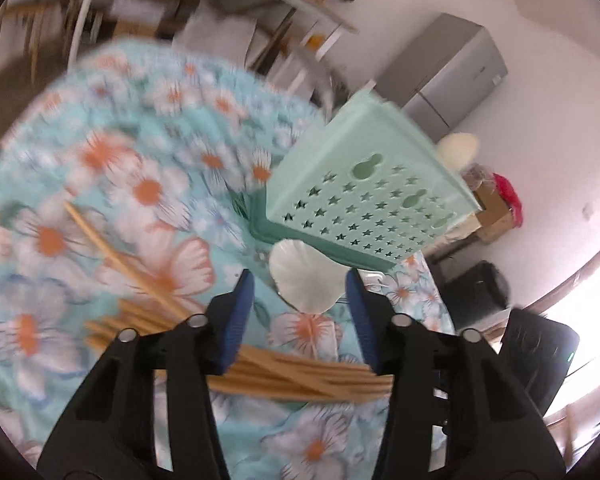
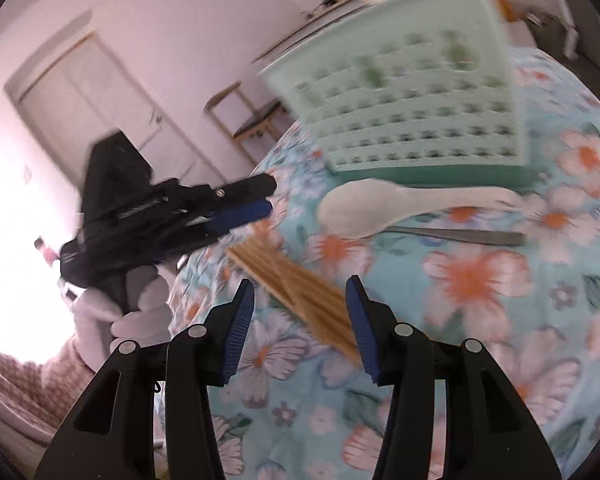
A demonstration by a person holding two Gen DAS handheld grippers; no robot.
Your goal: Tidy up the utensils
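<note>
left gripper (image 1: 300, 280) is spread wide with nothing between the blue pads (image 1: 236, 320), just hovering over the floral tablecloth (image 1: 60, 200). right under its jaws is the bundle of wooden chopsticks (image 1: 292, 380), lying crosswise, with a couple of strays fanning off toward the left. just past the tips sits the white ceramic spoon (image 1: 304, 276), bowl up, right beside the base of the mint green utensil holder (image 1: 364, 196) with the star-shaped cutouts. the holder stands upright on a darker green tray.

right gripper (image 2: 300, 288) is the same deal, jaws wide apart and holding nothing. the chopsticks (image 2: 296, 284) lie on the cloth (image 2: 480, 320) between and just beyond its tips; can't tell if the right pad (image 2: 362, 320) actually touches them, it's pretty blurry. farther on is the white spoon (image 2: 380, 204) on its side, with a grey metal utensil (image 2: 460, 235) lying just in front of it, handle pointing right. behind both is the utensil holder (image 2: 400, 100). the left gripper (image 2: 256, 200) shows in this view too, off to the left above the table edge, gripped by a hand in a pale glove (image 2: 140, 308).
</note>
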